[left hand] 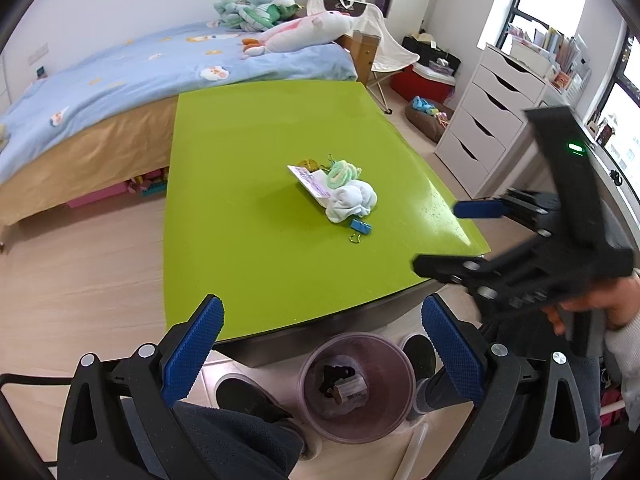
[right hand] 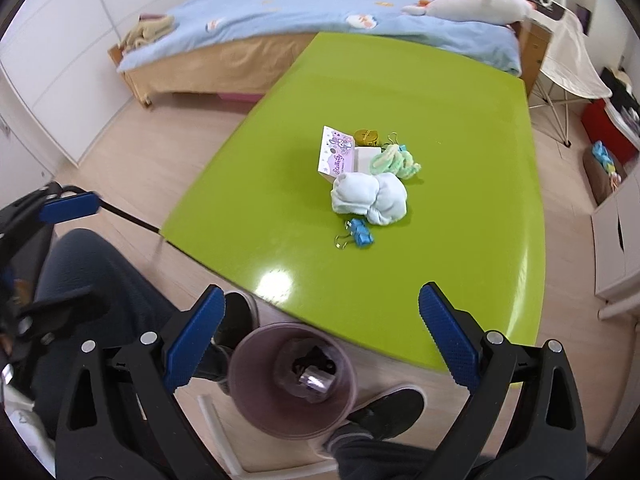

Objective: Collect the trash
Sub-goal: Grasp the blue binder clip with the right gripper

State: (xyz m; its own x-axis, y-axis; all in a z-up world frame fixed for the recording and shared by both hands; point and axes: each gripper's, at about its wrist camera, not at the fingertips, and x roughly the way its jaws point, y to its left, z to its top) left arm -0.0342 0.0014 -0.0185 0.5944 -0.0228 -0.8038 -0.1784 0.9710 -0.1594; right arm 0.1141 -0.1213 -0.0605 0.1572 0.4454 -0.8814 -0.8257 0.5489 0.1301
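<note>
A small pile lies mid-table on the green table: a crumpled white tissue wad, a patterned card box, green hair ties, a yellow roll and a blue binder clip. A translucent pink bin stands on the floor at the near edge, with scraps inside. My left gripper is open and empty above the bin. My right gripper is open and empty, also over the bin; it shows in the left wrist view at the table's right edge.
A bed with a blue cover and plush toys runs behind the table. A white drawer unit and a folding chair stand to the right. The person's legs and black shoes flank the bin.
</note>
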